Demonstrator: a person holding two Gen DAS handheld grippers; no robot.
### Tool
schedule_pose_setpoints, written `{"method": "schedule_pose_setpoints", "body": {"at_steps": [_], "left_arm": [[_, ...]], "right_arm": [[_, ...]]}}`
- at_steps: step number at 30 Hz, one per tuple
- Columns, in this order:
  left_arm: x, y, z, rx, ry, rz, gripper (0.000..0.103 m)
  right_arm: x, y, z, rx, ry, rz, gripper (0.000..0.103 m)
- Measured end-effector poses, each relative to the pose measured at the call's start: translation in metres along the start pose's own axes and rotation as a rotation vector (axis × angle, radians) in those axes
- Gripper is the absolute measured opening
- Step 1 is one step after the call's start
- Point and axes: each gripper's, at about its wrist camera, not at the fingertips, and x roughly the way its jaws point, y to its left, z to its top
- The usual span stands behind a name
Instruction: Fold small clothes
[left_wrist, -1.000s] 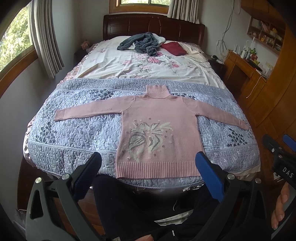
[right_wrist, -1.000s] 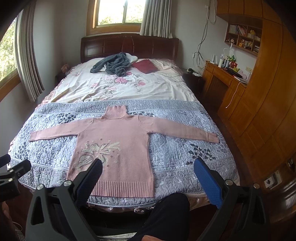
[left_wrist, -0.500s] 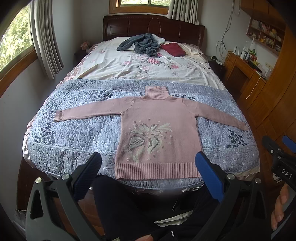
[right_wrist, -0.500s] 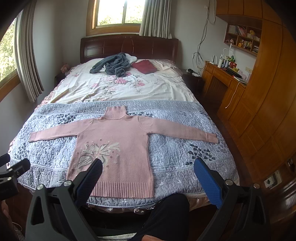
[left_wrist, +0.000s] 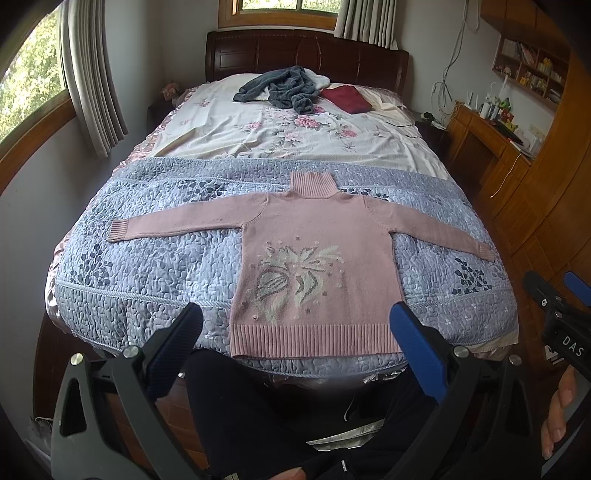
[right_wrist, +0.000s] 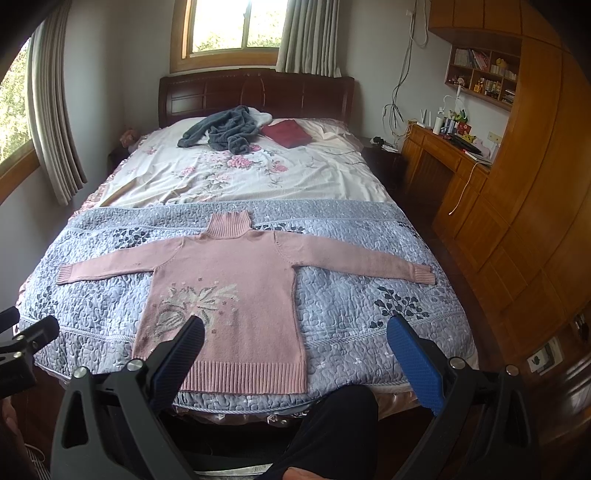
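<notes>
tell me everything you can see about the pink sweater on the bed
The pink sweater is a knitted turtleneck with a ribbed collar, cuffs and hem, and a grey and cream leaf-like pattern on its chest. It lies flat and unfolded, front up, on the blue-grey quilted bedspread, both sleeves spread out sideways, collar toward the headboard, hem near the foot edge. Only the bedspread touches it; both grippers are held short of it, open.

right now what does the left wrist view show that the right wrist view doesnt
Only the left wrist view shows the right gripper, open, at its right edge. Only the right wrist view shows a wall socket low on the right. Both show the pink sweater lying flat on the grey quilt, sleeves spread, with a grey garment and a dark red item near the headboard.
</notes>
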Motion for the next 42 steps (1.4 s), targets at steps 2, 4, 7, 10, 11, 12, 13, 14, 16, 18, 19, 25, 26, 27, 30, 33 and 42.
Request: {"method": "schedule_pose_setpoints", "body": {"at_steps": [2, 4, 7, 10, 11, 12, 13, 14, 16, 18, 19, 25, 26, 27, 30, 33, 42], "left_arm": [[0.001, 0.000, 0.001, 0.001, 0.001, 0.001, 0.100], [0.001, 0.000, 0.001, 0.000, 0.001, 0.000, 0.100], [0.000, 0.000, 0.000, 0.000, 0.000, 0.001, 0.100], [0.000, 0.000, 0.000, 0.000, 0.000, 0.001, 0.100], [0.000, 0.000, 0.000, -0.001, 0.001, 0.001, 0.100], [0.000, 0.000, 0.000, 0.000, 0.001, 0.001, 0.100], [0.001, 0.000, 0.000, -0.001, 0.001, 0.001, 0.100], [0.000, 0.000, 0.000, 0.001, 0.001, 0.002, 0.100], [0.001, -0.001, 0.000, 0.000, 0.001, 0.002, 0.100], [0.001, 0.000, -0.001, 0.000, 0.002, 0.002, 0.100], [0.001, -0.001, 0.000, -0.001, 0.003, 0.002, 0.100], [0.008, -0.003, -0.002, -0.016, 0.019, -0.012, 0.100], [0.011, -0.003, -0.002, -0.017, 0.021, -0.010, 0.100], [0.015, -0.004, -0.001, -0.014, 0.022, -0.015, 0.100], [0.031, -0.007, 0.001, 0.012, -0.004, -0.076, 0.100], [0.051, -0.008, -0.001, 0.051, -0.087, -0.220, 0.100], [0.105, -0.020, 0.012, 0.027, -0.020, -0.257, 0.100]], "right_arm": [[0.000, -0.001, 0.001, 0.001, 0.000, 0.000, 0.099], [0.000, 0.000, 0.001, 0.001, 0.000, 0.000, 0.099], [0.000, -0.001, 0.001, 0.002, 0.000, 0.000, 0.099], [0.000, -0.001, 0.001, 0.002, 0.000, 0.000, 0.099], [0.000, -0.001, -0.001, 0.002, 0.000, 0.001, 0.099], [0.000, -0.001, -0.001, 0.002, 0.000, 0.001, 0.099], [0.000, -0.001, -0.001, 0.002, 0.002, 0.001, 0.099], [0.000, -0.001, -0.001, 0.001, 0.004, 0.003, 0.099], [0.000, -0.001, -0.001, 0.000, 0.004, 0.002, 0.099], [0.001, -0.001, -0.001, 0.002, 0.005, 0.003, 0.099], [0.002, -0.001, -0.002, 0.003, 0.006, 0.003, 0.099], [0.007, -0.004, -0.003, -0.002, 0.008, -0.008, 0.099], [0.008, -0.005, -0.003, -0.003, 0.009, -0.011, 0.099], [0.011, -0.006, -0.003, -0.005, 0.010, -0.015, 0.099], [0.024, -0.009, 0.000, -0.026, -0.001, -0.035, 0.099], [0.054, -0.022, -0.008, -0.073, -0.110, 0.033, 0.099], [0.234, -0.156, -0.027, 0.253, 0.211, 0.074, 0.091]]}}
